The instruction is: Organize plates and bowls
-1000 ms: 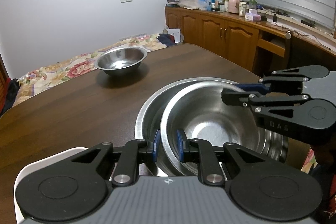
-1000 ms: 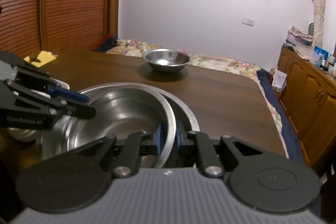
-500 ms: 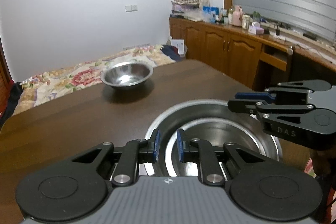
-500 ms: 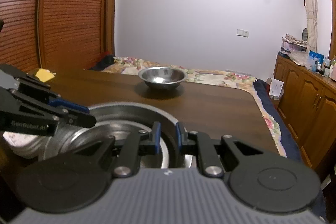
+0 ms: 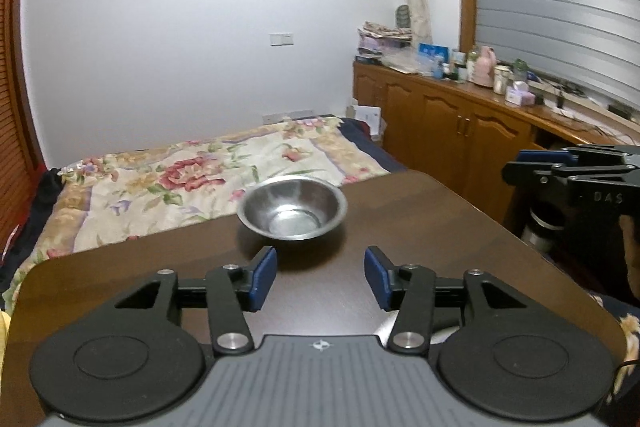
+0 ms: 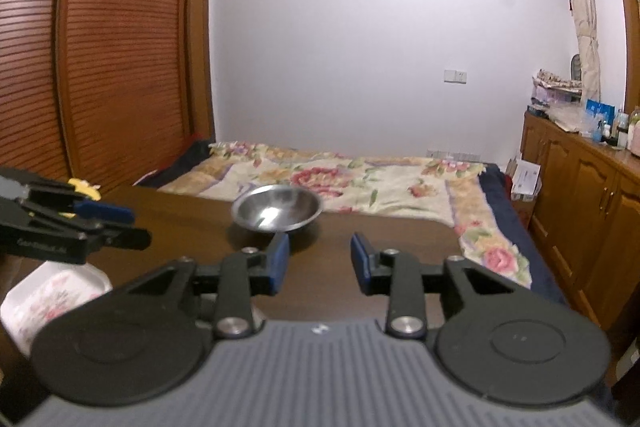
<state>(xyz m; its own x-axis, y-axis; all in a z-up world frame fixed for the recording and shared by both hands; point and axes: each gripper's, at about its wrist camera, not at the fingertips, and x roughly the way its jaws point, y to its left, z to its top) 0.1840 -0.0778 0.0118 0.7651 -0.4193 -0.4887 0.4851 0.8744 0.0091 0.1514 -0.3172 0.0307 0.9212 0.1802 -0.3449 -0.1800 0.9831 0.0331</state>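
With both grippers raised above the wooden bench (image 5: pixel 460 227), neither held anything. The left gripper (image 5: pixel 320 277) stood moderately wide, its jaws having just been opening, with only bare bench top between the blue pads (image 5: pixel 262 279). The right gripper (image 6: pixel 319 263) stood somewhat narrower, its jaws likewise having just been opening, and nothing lay between them.

The remaining task item, a small stainless steel bowl (image 5: pixel 292 207), sat upright near the far edge of the bench, well apart from both grippers and just short of the floral bedspread (image 5: pixel 192 179). A white floral dish (image 6: pixel 52 291) lay at the near left corner, below the left gripper as seen from the right wrist view.

Judged from this position, the main hazard was the bowl's location: a thin, slick rim could slip from the pads, and a push during approach could slide the bowl off the far edge onto the bed. A second hazard was collision between the two grippers, which stood close together.
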